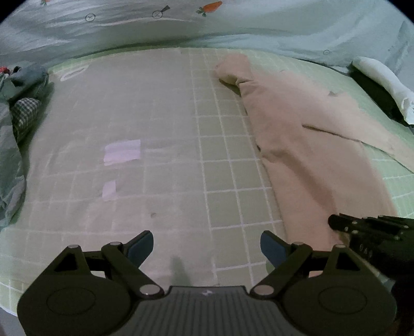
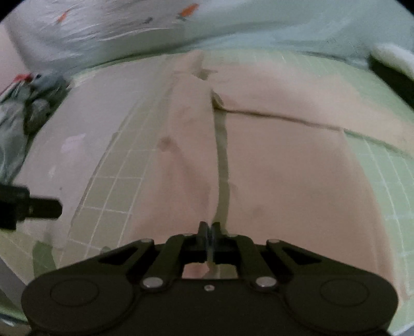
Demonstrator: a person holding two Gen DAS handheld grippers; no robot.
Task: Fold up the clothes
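Lying long across the green checked bed sheet [image 1: 222,144]: a pale pink garment [image 1: 305,144], partly folded, one sleeve laid across its body, the far end bunched near a patterned quilt [image 1: 129,23]. Pinching the garment's near edge: right tongs [image 2: 208,228], pressed together on a ridge of cloth running up the middle of the right wrist view. Hovering just left of the garment, over bare sheet: left tongs [image 1: 205,248], spread wide, gripping nothing. Appears, as a judgement, to be a fold in hand, with one long side being drawn over the other. Doing it well: keeping the pinch low and the cloth taut, carrying the edge level so that the far end follows rather than twists; bringing the spread tongs onto the same edge further up, or pressing the body down to hold the crease line; laying the edge parallel to the opposite side before letting go. Risk: a single pinch dragging the whole garment along the sheet. Heaped at far left: other clothes [image 1: 23,103]. At far right: a white roll [image 1: 383,82].
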